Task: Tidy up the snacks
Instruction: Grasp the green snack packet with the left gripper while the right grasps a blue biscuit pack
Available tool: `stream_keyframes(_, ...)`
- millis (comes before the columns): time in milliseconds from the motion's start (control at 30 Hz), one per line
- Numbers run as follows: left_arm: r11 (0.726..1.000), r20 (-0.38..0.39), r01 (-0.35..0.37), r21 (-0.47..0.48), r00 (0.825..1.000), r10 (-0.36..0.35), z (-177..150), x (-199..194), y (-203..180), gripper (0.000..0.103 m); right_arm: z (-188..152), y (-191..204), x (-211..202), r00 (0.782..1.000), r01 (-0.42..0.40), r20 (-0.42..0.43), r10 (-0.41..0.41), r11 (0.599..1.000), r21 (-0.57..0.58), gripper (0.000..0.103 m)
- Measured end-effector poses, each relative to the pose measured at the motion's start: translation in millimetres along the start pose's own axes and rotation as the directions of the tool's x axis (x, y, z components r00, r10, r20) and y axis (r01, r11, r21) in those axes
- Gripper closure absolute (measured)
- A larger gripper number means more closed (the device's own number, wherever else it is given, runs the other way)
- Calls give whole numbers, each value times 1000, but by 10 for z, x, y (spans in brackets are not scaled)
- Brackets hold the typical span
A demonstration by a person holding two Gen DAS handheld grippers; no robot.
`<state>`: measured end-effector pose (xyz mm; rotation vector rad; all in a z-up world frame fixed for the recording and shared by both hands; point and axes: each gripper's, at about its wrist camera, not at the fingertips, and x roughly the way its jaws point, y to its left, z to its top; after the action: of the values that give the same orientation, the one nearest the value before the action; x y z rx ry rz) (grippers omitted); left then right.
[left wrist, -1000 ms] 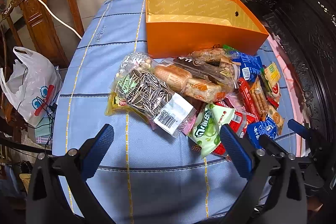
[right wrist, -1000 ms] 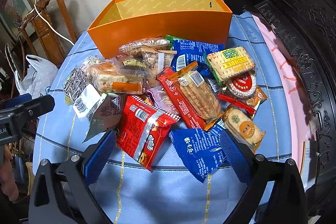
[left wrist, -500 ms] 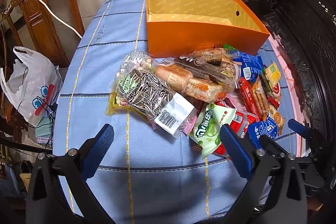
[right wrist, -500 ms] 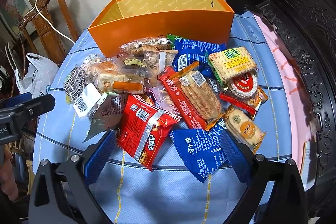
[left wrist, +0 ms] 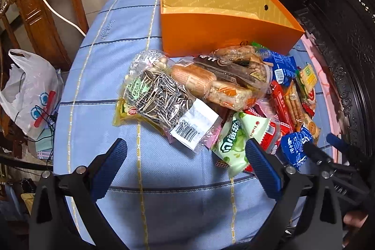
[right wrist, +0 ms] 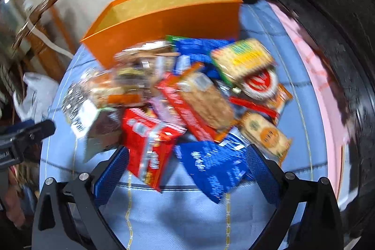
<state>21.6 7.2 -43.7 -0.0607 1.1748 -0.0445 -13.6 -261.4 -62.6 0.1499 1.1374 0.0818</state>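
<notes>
1. The left gripper stands spread wide with nothing between its fingers, over bare blue cloth on the tabletop; the finger bases run off the bottom edge.
2. Just past the left gripper's right finger lies a green pack, its lower end partly behind that finger.
3. Ahead of the gap sits a seed bag with a barcode label, lying over a yellow pack that shows only at its edge.
4. Beyond it, clear bread bags overlap; what lies beneath them is hidden.
5. The right gripper is also splayed and empty. Its view is smeared with motion blur, so print on the packs cannot be read.
6. Between its fingers lie a red pack toward the left finger and a blue pack toward the right one, whose corner passes behind that finger.
7. Farther ahead, a cracker pack and a round red-and-white pack top the heap of snacks.
8. Farthest off, the orange box stands open just behind the heap; its floor is mostly hidden by the front wall.
9. Left of the tabletop, a white bag and a wooden chair are cut off.
</notes>
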Motion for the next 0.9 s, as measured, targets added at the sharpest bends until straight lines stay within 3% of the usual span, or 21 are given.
stream_keyframes(100,999,11,10,41,1000,-11,-29,86,-72,4,-79,-200,84,999,16,-29,-14,998,60,4)
stream_keyframes(233,994,-38,17,110,999,-13,-73,292,-253,4,-184,-319,173,999,17,-49,-13,997,78,4)
stream_keyframes(333,986,-55,-23,167,998,32,-85,493,-425,4,-244,-346,240,997,10,-73,-6,998,63,4)
stream_keyframes(500,985,-100,-34,172,994,51,-51,669,-538,4,-279,-414,245,996,13,-84,-9,999,47,4)
stream_keyframes(667,990,-66,60,127,996,-52,-17,356,-443,4,-248,-561,226,997,21,-72,-16,998,63,4)
stream_keyframes(733,988,-18,86,129,996,-84,-34,196,-423,4,-247,-570,254,997,16,-79,-11,998,66,4)
stream_keyframes(800,979,-7,88,182,996,-89,-45,133,-538,4,-246,-543,286,996,6,-90,0,998,64,4)
stream_keyframes(900,944,-86,107,311,993,-84,-99,308,-856,4,-219,-445,336,995,-14,-100,18,999,40,4)
